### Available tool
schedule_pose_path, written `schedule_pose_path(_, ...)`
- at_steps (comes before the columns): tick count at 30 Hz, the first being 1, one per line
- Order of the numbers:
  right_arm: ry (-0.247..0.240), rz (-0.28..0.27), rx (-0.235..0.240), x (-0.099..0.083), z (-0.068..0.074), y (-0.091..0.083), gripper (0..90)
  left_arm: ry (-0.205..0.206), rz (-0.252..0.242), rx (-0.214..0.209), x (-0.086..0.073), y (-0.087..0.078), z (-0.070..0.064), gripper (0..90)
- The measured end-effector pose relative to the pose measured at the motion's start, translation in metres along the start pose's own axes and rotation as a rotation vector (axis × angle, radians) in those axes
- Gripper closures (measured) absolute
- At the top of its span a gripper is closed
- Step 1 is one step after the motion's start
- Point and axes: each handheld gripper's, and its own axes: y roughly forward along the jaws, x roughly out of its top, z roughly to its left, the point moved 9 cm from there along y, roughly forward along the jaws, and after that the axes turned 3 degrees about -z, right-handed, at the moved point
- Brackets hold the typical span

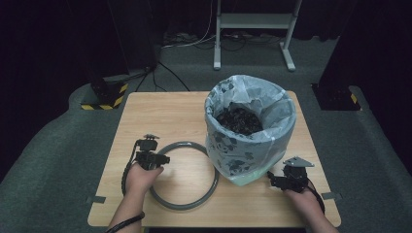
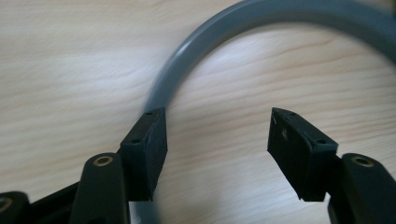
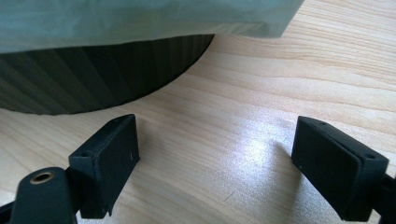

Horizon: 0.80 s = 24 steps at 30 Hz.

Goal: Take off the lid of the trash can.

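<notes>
Lying flat on the table (image 1: 160, 109), the grey ring (image 1: 184, 175) sits left of the lined bin (image 1: 250, 128) in the high view, left gripper (image 1: 154, 158) at its left arc, right gripper (image 1: 283, 180) by the bin's base, bare wood behind. Left gripper view: jaws spread, one beside the ring (image 2: 196, 51). Right gripper view: jaws spread over wood near the bin (image 3: 93, 74).

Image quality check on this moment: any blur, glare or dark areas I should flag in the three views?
High view: the table is well lit, the surroundings fall off to near black. Left gripper view: the grey ring is soft and smeared beside the left jaw, the wood grain is hazy. Right gripper view: a bright glare patch sits on the wood between the open jaws; the bin is sharp enough to show its ribs.
</notes>
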Motion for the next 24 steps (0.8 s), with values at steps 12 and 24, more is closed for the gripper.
schedule_pose_path(12, -0.027, -0.036, -0.060, 0.005, -0.019, -0.015, 15.0, 0.142, -0.171, -0.079, 0.003, 0.026, -0.043, 30.8)
schedule_pose_path(24, -0.019, -0.136, -0.123, 0.021, -0.040, -0.046, 15.1, 0.180, -0.287, -0.172, 0.003, 0.017, -0.048, 22.0)
